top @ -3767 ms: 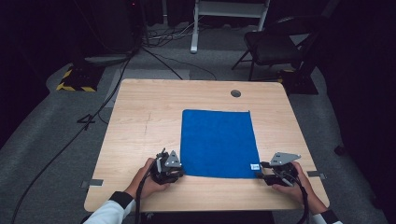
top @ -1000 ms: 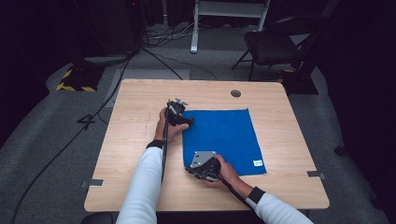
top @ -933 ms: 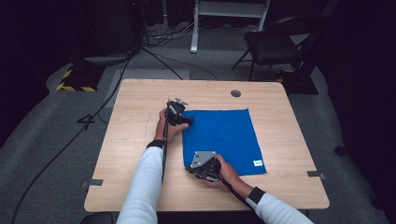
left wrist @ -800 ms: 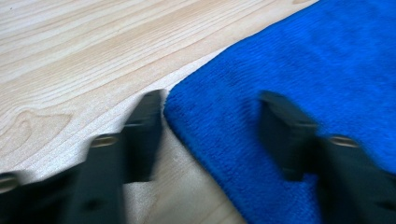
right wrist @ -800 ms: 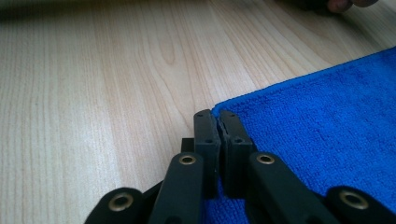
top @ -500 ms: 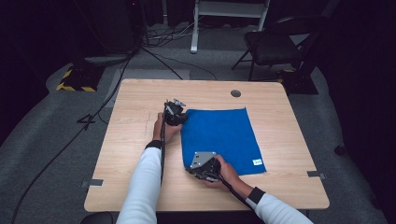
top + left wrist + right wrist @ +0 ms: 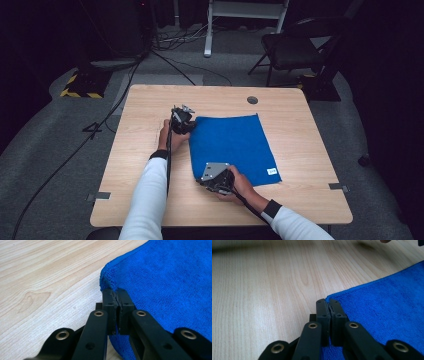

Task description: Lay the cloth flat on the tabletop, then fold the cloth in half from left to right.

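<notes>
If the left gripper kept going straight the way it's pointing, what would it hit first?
The blue cloth: the left gripper is shut on its lifted corner, so going on pushes into that fold. Past it, likely just bare table, though depth is unclear.

The blue cloth runs off the right and bottom edges of the left gripper view. In the high view, its small white label is too tiny to read. The top of the right gripper view is blurred, so the things there cannot be made out.
</notes>
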A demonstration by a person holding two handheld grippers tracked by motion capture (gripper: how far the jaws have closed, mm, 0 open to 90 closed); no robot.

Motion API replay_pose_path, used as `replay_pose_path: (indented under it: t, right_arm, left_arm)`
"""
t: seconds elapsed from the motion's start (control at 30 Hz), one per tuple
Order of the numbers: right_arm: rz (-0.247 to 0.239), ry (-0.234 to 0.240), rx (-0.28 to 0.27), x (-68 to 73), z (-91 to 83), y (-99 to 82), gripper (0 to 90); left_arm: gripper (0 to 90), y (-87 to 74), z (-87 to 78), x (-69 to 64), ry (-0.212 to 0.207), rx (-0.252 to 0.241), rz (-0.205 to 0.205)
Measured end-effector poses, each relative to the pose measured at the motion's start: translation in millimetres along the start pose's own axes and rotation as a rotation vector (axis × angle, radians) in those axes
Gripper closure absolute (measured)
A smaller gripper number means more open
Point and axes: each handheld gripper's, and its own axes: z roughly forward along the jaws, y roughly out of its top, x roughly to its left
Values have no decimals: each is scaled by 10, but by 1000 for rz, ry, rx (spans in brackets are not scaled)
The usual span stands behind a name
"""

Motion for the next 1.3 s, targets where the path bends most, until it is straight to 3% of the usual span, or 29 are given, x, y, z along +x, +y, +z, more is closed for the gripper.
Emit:
replay_pose_path:
  t: [0.53,0.77,1.07,1.3]
  right_arm:
    - [-11,-3,-33,-23,-59,70,883]
    - [-25,-7,-54,6,-75,162,882]
    - [-36,-16,-73,18,-64,233,882]
    - [-22,-45,-102,-59,-197,264,882]
  left_arm:
    - [870,7,-114,46,5,-17,-5]
    - [866,-20,-306,153,38,-51,-14]
    - [858,-81,-413,246,68,-61,-36]
    - [857,-26,-427,211,86,-86,-26]
